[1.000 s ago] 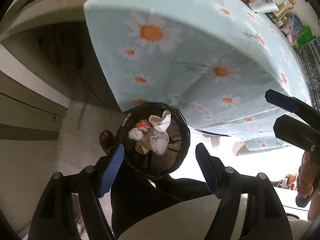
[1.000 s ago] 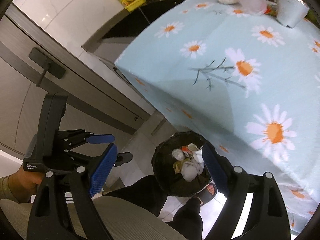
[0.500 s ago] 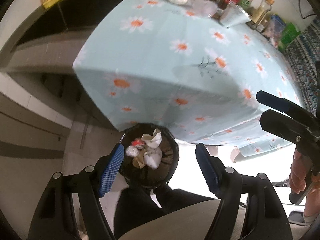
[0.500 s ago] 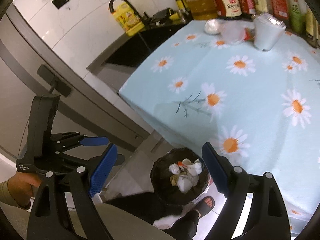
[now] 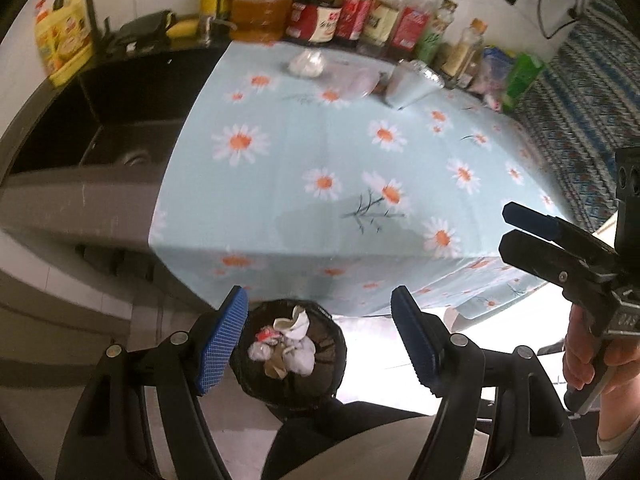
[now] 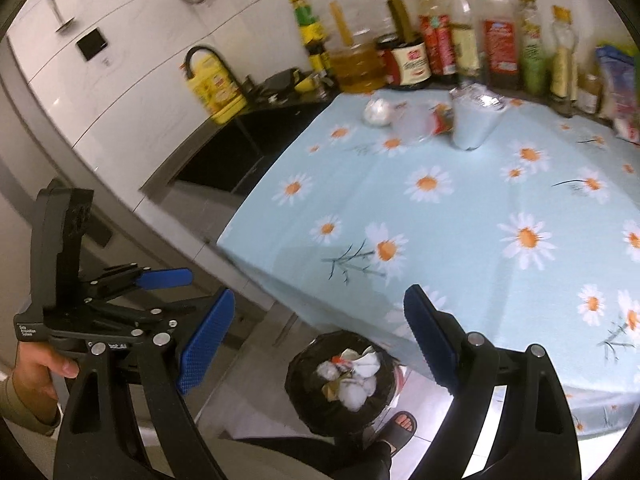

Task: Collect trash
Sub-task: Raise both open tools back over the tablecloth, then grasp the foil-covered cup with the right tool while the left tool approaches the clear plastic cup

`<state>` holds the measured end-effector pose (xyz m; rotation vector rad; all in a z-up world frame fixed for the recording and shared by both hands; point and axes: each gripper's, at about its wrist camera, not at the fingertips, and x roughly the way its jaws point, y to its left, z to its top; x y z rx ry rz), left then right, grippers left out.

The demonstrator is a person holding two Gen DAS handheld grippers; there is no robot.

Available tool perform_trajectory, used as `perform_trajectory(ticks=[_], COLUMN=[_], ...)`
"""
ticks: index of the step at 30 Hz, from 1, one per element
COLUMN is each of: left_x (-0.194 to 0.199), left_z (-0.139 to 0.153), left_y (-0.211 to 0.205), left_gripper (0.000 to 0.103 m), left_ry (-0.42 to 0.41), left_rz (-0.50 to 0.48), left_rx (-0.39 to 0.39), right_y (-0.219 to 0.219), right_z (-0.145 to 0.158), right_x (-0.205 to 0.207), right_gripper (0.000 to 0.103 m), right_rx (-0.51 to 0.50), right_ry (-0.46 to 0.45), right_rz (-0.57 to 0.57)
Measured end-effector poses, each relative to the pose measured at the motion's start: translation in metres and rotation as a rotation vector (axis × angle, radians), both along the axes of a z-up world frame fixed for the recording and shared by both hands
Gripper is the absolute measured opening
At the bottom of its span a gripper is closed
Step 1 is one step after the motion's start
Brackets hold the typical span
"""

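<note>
A black-lined trash bin point(image 5: 332, 368) point(image 6: 302, 392) stands on the floor beside the table, holding crumpled white paper and scraps. My left gripper point(image 5: 320, 344) hangs above the bin, open, nothing between its blue pads. My right gripper point(image 6: 320, 340) is open and empty too, above the bin and the table's near corner. On the far side of the daisy tablecloth point(image 5: 360, 168) point(image 6: 480, 220) lie a crumpled white wad point(image 5: 306, 65) point(image 6: 378, 112), a clear plastic piece point(image 5: 358, 82) point(image 6: 412, 126) and a tipped pale cup point(image 5: 412, 86) point(image 6: 474, 124).
Several sauce and oil bottles point(image 5: 360, 12) point(image 6: 440, 52) line the wall behind the table. A dark sink point(image 5: 100, 128) with a yellow jug point(image 6: 214, 88) lies to the left. A person's legs and a sandalled foot point(image 6: 400, 426) stand by the bin.
Both grippers have risen away from the bin and tilted up, so the tabletop, the trash on it and the bottles have come into view. Their jaws have kept the same width.
</note>
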<state>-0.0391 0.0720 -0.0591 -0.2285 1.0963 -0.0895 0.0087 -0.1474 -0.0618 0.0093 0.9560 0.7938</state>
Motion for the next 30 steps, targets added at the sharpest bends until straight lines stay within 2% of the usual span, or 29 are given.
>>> perform_trajectory(ticks=[7, 15, 22, 24, 30], left_x=[0.013, 0.031, 0.072, 0.088, 0.141], left_z=[0.018, 0.038, 0.04, 0.037, 0.024], left_y=[0.005, 0.001, -0.007, -0.009, -0.013], left_gripper=[0.072, 0.072, 0.073, 0.078, 0.078], left_ry=[-0.061, -0.126, -0.135, -0.127, -0.087], left_rz=[-0.064, -0.089, -0.055, -0.039, 0.017], left_rx=[0.012, 0.012, 0.024, 0.028, 0.028], right_y=[-0.009, -0.014, -0.018, -0.018, -0.015], right_z=[0.023, 0.042, 0.04, 0.036, 0.015], right_x=[-0.001, 0.023, 0.085, 0.106, 0.176], right_gripper=[0.089, 0.092, 0.093, 0.093, 0.093], right_rx=[-0.027, -0.027, -0.05, -0.069, -0.093], right_ry=[-0.066, -0.128, -0.136, -0.139, -0.083], right_rz=[-0.13, -0.176, -0.182, -0.185, -0.145])
